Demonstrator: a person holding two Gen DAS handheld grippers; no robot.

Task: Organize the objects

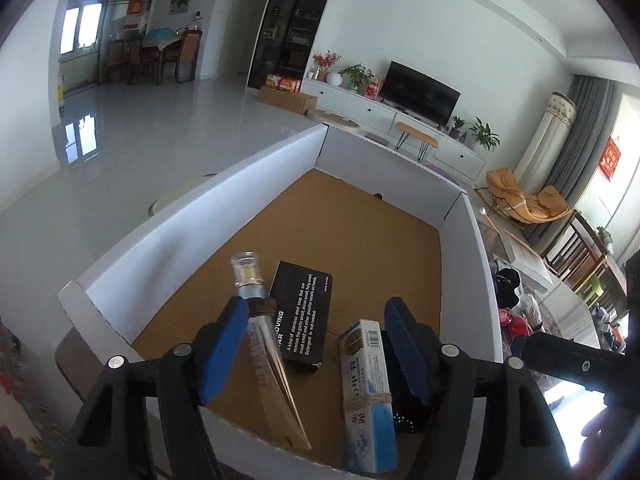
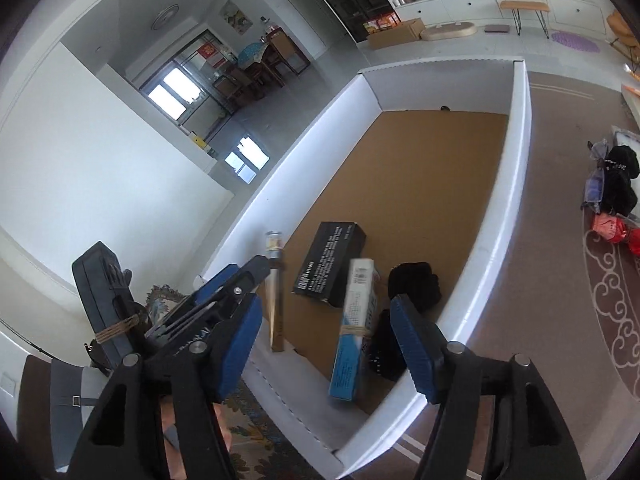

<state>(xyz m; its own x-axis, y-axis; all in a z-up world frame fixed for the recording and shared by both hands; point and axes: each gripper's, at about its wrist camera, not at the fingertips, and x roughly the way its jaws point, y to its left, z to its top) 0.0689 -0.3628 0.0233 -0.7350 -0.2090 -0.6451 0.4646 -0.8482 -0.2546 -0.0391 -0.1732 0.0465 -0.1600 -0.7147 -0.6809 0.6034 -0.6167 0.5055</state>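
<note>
Dropping items into white box: both grippers, left & right, open w/ nothing gripped; tube & blue carton lower centre of frame, so lift clear w/o clipping them.

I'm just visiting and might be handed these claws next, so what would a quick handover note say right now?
Left claw: open, nothing gripped.
Right claw: open, nothing gripped.
In the white box: a clear tube near the left wall, a black carton lying flat, a blue-and-white carton bound with a rubber band, and a black bundle by the right wall.
Done: those four are in.
Left: a pile of small items on the rug outside the box probably still needs sorting.
</note>
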